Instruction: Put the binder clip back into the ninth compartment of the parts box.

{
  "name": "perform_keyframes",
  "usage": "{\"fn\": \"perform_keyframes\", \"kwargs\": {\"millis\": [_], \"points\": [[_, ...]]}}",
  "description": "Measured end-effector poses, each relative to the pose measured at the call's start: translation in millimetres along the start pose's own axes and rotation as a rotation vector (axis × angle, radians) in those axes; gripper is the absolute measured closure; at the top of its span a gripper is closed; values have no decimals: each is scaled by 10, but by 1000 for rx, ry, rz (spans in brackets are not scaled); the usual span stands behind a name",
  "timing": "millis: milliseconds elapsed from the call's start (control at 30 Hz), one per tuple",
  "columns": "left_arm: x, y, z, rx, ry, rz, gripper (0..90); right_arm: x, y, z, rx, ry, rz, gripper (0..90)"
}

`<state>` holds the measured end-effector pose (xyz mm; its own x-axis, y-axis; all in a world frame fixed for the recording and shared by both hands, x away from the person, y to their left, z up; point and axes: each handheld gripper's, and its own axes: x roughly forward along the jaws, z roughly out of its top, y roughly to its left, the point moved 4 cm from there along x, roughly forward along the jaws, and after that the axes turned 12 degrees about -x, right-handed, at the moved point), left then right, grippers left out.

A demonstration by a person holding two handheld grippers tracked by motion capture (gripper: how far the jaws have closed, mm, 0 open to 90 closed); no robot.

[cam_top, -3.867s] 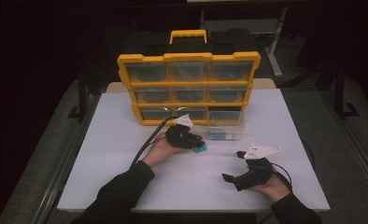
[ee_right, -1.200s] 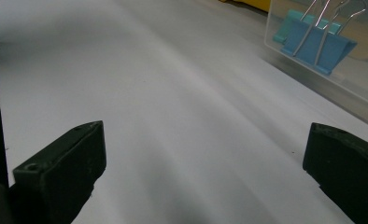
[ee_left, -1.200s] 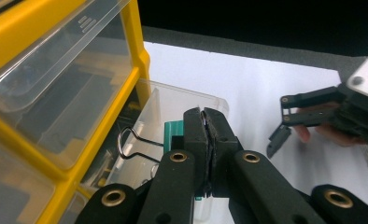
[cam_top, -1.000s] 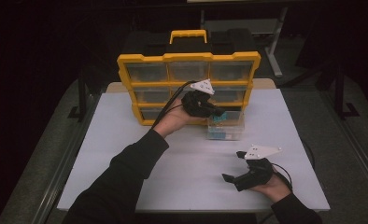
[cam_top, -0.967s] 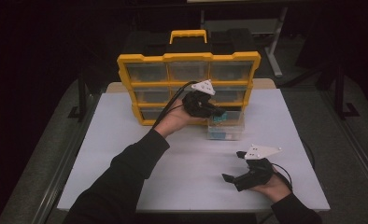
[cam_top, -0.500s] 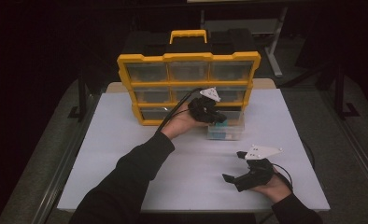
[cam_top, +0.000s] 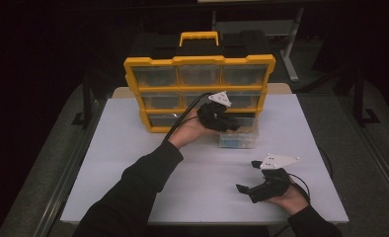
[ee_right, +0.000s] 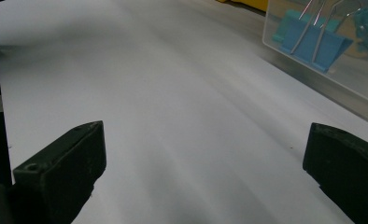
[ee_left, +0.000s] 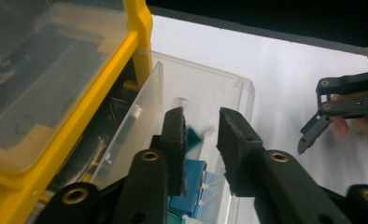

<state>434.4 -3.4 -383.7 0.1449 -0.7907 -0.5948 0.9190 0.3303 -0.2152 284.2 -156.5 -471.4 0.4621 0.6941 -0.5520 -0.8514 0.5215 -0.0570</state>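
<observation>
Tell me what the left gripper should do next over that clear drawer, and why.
Probably lift the left gripper straight up and out of the clear drawer. Its jaws have just been opening and nothing sits pressed between them, while the blue binder clips lie below in the drawer, so the drop looks done.

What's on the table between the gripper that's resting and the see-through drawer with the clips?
Nothing: in the high view and the right gripper view, bare white table separates the right gripper from the clear drawer.
</observation>
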Motion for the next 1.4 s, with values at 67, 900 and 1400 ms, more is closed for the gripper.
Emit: {"fn": "perform_keyframes", "kwargs": {"millis": [67, 900, 1400], "points": [[-44, -11, 4, 1, -8, 4, 662, 1, 4, 3, -2, -1, 0, 0], [-818, 106, -709, -93, -87, 94, 183, 36, 10, 6, -10, 19, 0, 0], [-958, 76, -1310, -140, -69, 149, 48, 41, 10, 2, -13, 24, -3, 0]]}}
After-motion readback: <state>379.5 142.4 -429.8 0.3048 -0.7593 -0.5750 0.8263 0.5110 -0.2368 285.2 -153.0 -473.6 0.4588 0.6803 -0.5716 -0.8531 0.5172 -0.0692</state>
